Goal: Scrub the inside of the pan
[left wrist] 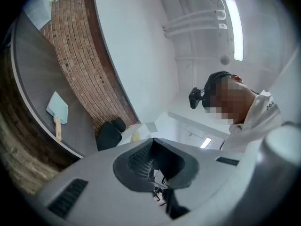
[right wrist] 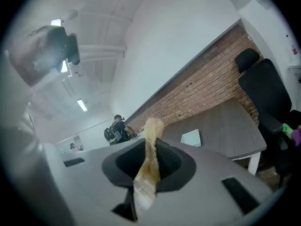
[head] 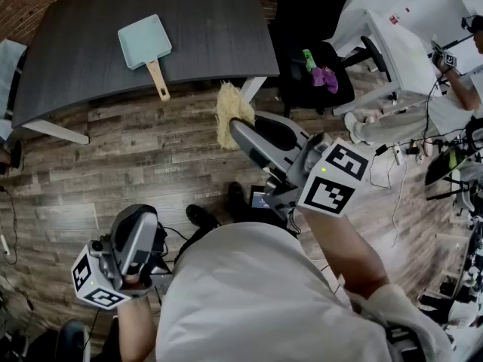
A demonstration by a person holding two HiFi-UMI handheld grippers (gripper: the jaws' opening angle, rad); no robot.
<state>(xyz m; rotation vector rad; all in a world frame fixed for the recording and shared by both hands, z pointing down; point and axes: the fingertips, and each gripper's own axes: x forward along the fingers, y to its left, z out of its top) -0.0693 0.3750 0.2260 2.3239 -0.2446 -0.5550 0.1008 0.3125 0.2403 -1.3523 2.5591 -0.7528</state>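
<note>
A light blue square pan [head: 143, 41] with a wooden handle lies on the dark grey table [head: 204, 21], far ahead of both grippers. My right gripper [head: 240, 127] is raised short of the table's front edge, shut on a yellowish scrubbing cloth [head: 229, 111] that sticks out past its tips. In the right gripper view the cloth [right wrist: 150, 149] runs between the shut jaws, and the pan [right wrist: 191, 138] shows small on the table beyond. My left gripper [head: 139, 216] is low at my left side, shut and holding nothing. The left gripper view looks upward; the pan [left wrist: 57, 108] sits at its left.
A black office chair [head: 313, 66] carrying green and purple items stands right of the table. A white desk [head: 407, 51], cables on the floor and another person [head: 462, 59] fill the right side. The floor is wood plank [head: 136, 157].
</note>
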